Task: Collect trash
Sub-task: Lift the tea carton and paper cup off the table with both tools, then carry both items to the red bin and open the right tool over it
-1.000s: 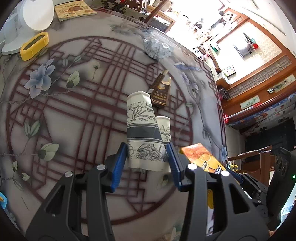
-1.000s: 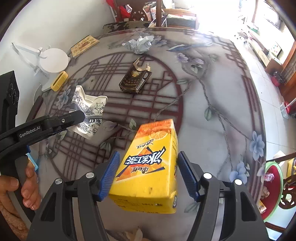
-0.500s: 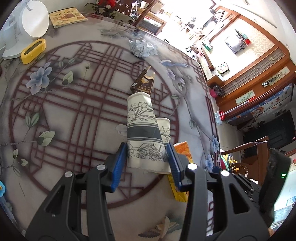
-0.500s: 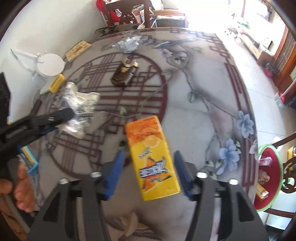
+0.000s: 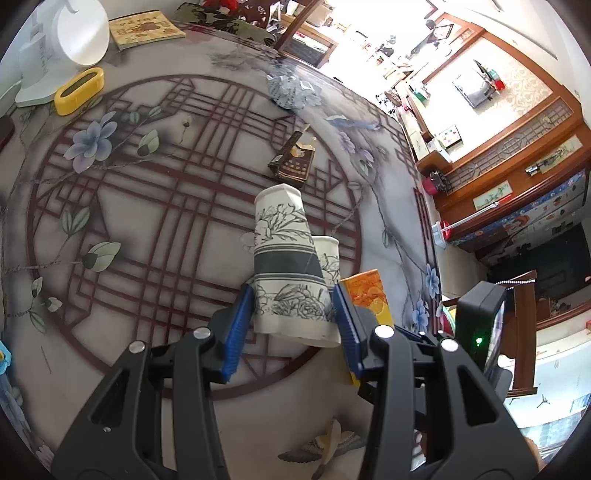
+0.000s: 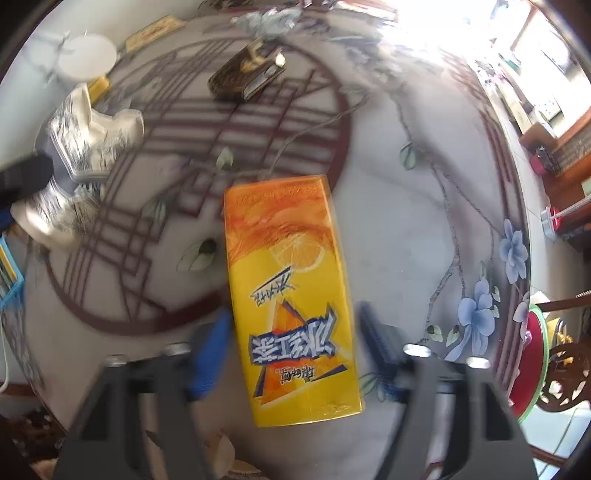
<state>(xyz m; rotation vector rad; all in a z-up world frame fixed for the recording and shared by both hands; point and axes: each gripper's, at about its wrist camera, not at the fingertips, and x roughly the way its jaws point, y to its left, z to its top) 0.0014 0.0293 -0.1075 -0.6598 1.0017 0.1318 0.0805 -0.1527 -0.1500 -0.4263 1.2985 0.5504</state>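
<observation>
Left gripper [image 5: 293, 317] fingers clamped on crushed paper cups [image 5: 290, 269], flower print with a grey band, held above the worktop [image 5: 155, 229]. Right gripper [image 6: 295, 345] holds a yellow-orange drink carton [image 6: 291, 295]; view is blurred, left finger touching the carton, right finger seems slightly off it, so grip can't be confirmed. Far on the worktop: dark cigarette pack [image 5: 293, 162] and, beyond it, crumpled wrapper [image 5: 291, 90]. Far left: yellow case [image 5: 78, 91], white fan [image 5: 70, 40], booklet [image 5: 146, 27].
</observation>
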